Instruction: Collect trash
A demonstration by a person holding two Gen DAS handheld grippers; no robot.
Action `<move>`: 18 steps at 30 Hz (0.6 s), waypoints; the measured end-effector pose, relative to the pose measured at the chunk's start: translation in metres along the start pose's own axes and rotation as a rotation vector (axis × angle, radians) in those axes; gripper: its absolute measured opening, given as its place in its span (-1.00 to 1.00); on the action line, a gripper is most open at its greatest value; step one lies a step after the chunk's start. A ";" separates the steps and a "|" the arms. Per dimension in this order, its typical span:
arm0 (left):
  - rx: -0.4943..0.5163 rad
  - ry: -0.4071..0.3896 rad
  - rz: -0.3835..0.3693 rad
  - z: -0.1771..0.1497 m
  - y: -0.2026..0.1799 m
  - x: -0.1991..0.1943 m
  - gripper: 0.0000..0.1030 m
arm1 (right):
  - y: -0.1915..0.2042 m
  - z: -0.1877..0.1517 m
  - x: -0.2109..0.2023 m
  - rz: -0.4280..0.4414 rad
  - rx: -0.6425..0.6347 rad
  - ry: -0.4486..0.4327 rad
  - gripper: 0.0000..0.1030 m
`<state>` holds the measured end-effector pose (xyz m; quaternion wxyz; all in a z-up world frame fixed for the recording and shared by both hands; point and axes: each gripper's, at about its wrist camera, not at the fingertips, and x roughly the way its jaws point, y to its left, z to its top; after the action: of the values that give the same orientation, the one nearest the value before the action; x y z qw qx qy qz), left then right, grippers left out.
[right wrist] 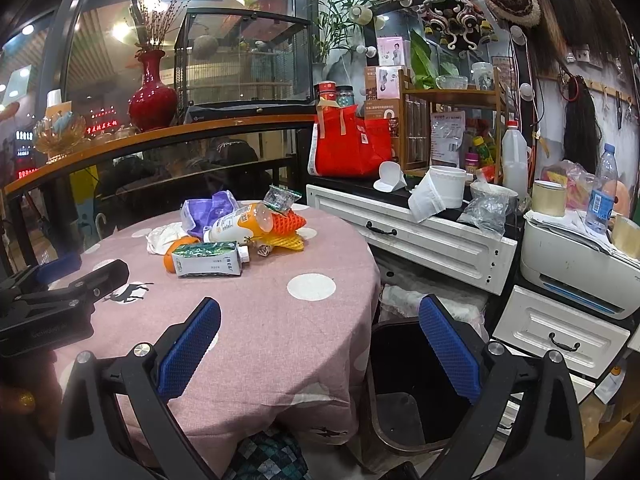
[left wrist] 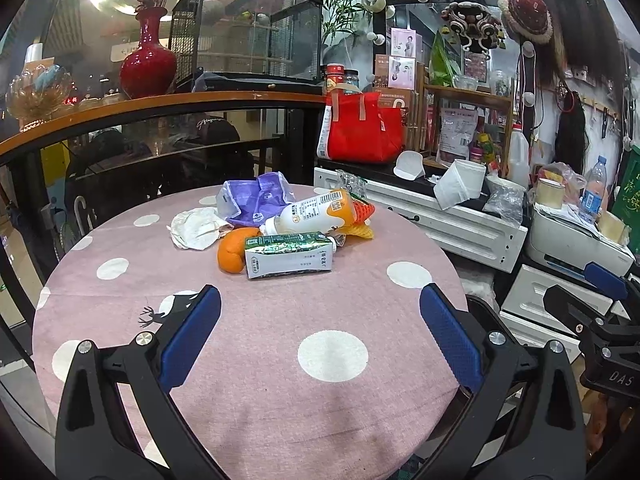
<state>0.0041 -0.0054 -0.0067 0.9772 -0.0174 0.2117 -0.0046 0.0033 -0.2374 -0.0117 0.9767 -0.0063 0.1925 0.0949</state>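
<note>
Left wrist view showed the left tongs (left wrist: 320, 300) spread wide and empty above the near part of the round bench (left wrist: 260, 400), which carried a pink cloth with white dots. Its blue pads (left wrist: 188, 340) touched nothing. The trash lay in one heap toward the far side of the bench, well apart from those tongs: a green-and-white carton (left wrist: 289, 255) lay on its side nearest the camera, an orange (left wrist: 232, 249) touched its left end, and a white-and-orange bottle (left wrist: 310, 213) lay on its side just behind it. A crumpled tissue (left wrist: 196, 227) lay left of the heap, a purple bag (left wrist: 252, 198) at the back, and orange foam netting (left wrist: 360, 220) to the right, partly under the bottle. The right tongs (left wrist: 604, 280) showed at the right edge, off the bench.

Right wrist view showed the right tongs (right wrist: 320, 304) likewise wide open and holding nothing, with one finger over the bench edge and the other over a dark bin (right wrist: 408, 392) that stood on the floor just beside the bench. The bin's contents could not be made out. The heap lay to the upper left in this view, with a small clear wrapper (right wrist: 282, 198) resting at its back. A white cabinet (right wrist: 420, 232) stood right of the bench.
</note>
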 end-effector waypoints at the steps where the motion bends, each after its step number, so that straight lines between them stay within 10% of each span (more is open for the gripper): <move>1: -0.001 0.000 -0.001 0.000 0.001 0.000 0.91 | -0.001 0.001 0.001 0.001 0.001 0.001 0.89; 18: 0.003 0.002 -0.006 -0.001 -0.002 0.000 0.91 | -0.001 0.001 0.002 0.000 0.004 0.002 0.89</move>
<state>0.0040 -0.0078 -0.0081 0.9769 -0.0165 0.2128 -0.0076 0.0061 -0.2382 -0.0118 0.9765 -0.0046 0.1935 0.0945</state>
